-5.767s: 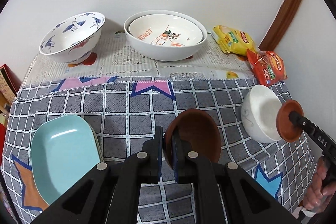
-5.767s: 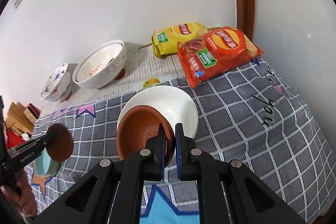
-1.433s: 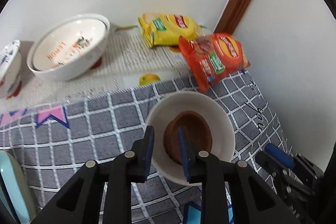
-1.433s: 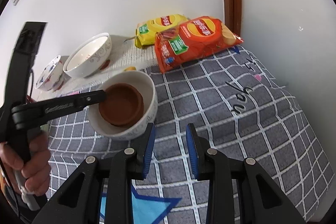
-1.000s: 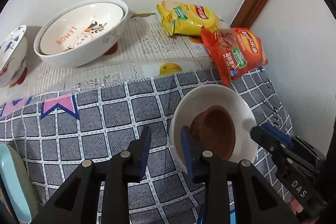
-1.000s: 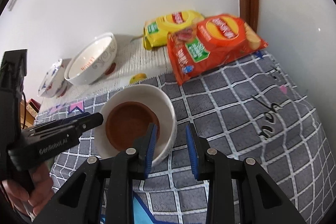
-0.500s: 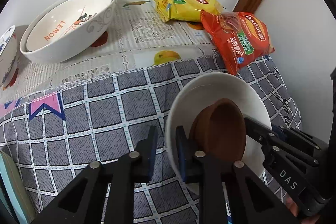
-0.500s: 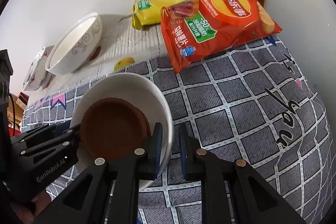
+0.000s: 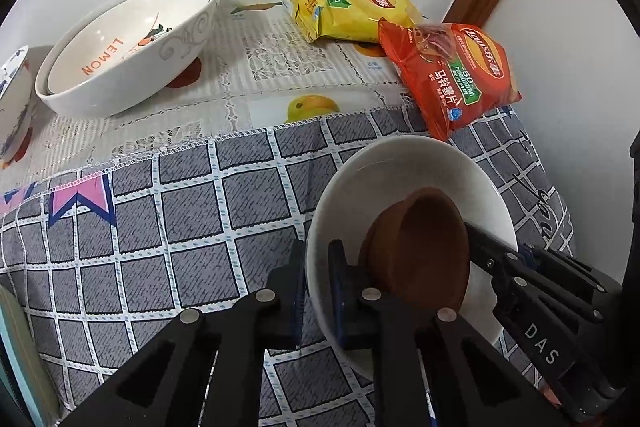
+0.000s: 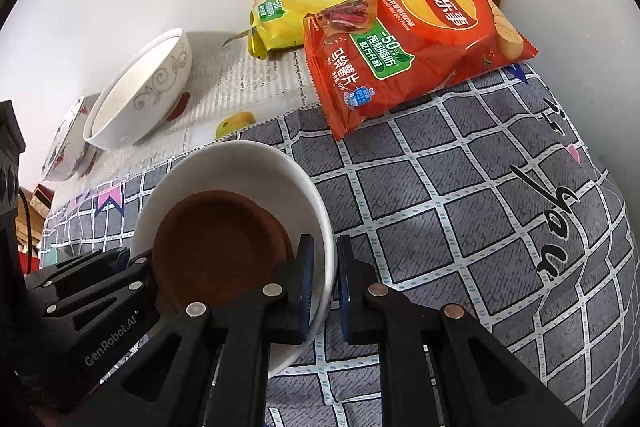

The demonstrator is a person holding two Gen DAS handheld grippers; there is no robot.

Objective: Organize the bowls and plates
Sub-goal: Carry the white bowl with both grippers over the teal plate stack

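Observation:
A white bowl (image 9: 404, 163) (image 10: 240, 163) sits on the grey checked cloth with two stacked brown dishes (image 9: 424, 251) (image 10: 216, 247) inside it. My left gripper (image 9: 318, 287) is shut on the bowl's left rim, one finger outside and one inside. My right gripper (image 10: 324, 279) is shut on the bowl's right rim the same way. Each gripper also shows in the other's view, at the opposite side of the bowl.
A large white "LEMON" bowl (image 9: 128, 47) (image 10: 140, 95) and a blue-patterned bowl (image 9: 12, 103) stand at the back left. Yellow (image 9: 348, 7) and orange (image 9: 452, 75) chip bags lie at the back right by the wall. A light blue plate's edge (image 9: 16, 359) shows at far left.
Both grippers came down onto opposite rims of the white bowl and closed on them. Earlier each carried a brown dish; both dishes now lie inside the bowl.

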